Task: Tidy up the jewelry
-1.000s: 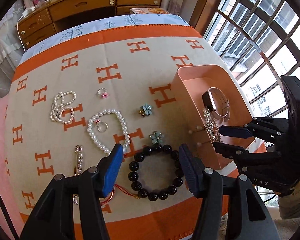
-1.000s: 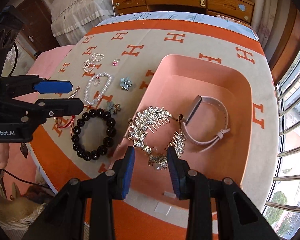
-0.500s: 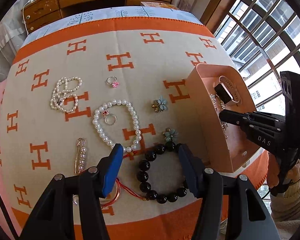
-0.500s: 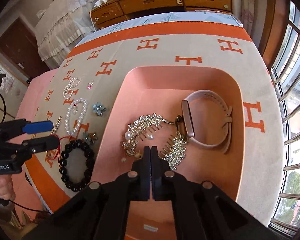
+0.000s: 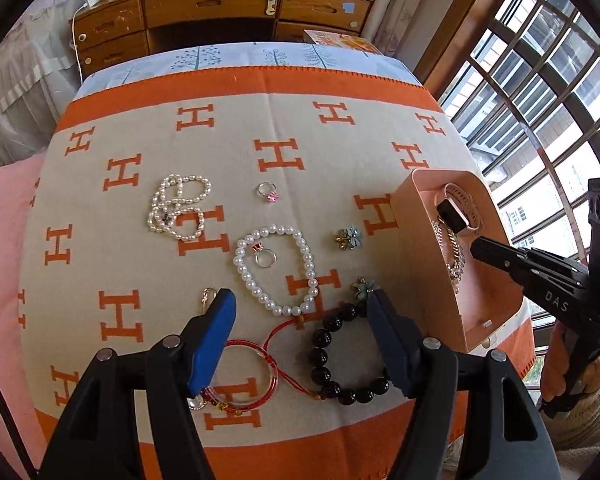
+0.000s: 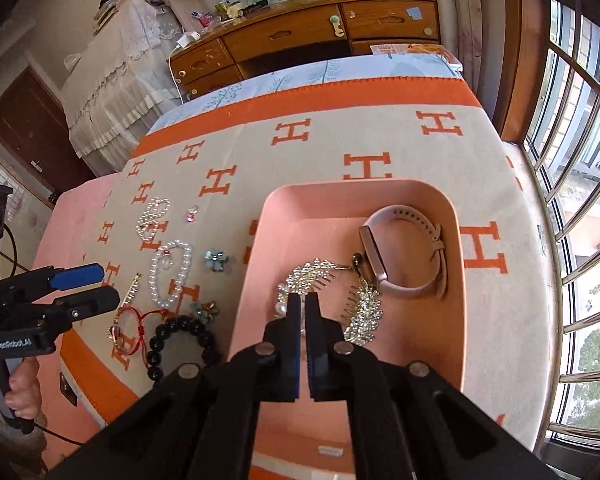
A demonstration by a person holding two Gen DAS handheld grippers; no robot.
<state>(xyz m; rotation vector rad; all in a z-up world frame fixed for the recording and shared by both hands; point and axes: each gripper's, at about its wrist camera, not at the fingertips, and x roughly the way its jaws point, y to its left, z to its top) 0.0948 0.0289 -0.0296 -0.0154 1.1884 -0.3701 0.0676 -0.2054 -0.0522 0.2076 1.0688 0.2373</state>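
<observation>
Jewelry: loose pieces on blanket (image 5: 228, 128); tray (image 6: 458, 240) beside them, holding watch (image 6: 404, 256) and comb (image 6: 360, 308).
Left gripper (image 5: 302, 340): jaws wide, just been opening, nothing held, over bead bracelet (image 5: 340, 356).
Right gripper (image 6: 303, 312): closed, empty, over tray.
Bead bracelet: likely stiff, rounded, slippery; judged best pinched across one side.
Red cord (image 5: 260, 368): soft, may snag.
Pearl bracelet (image 5: 276, 268): beyond; light, limp.
Rings (image 5: 269, 192): farthest; small.

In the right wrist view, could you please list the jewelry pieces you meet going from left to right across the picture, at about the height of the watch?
Pearl bracelet → blue flower brooch → wall of the pink tray → crystal hair comb → pink watch.
</observation>
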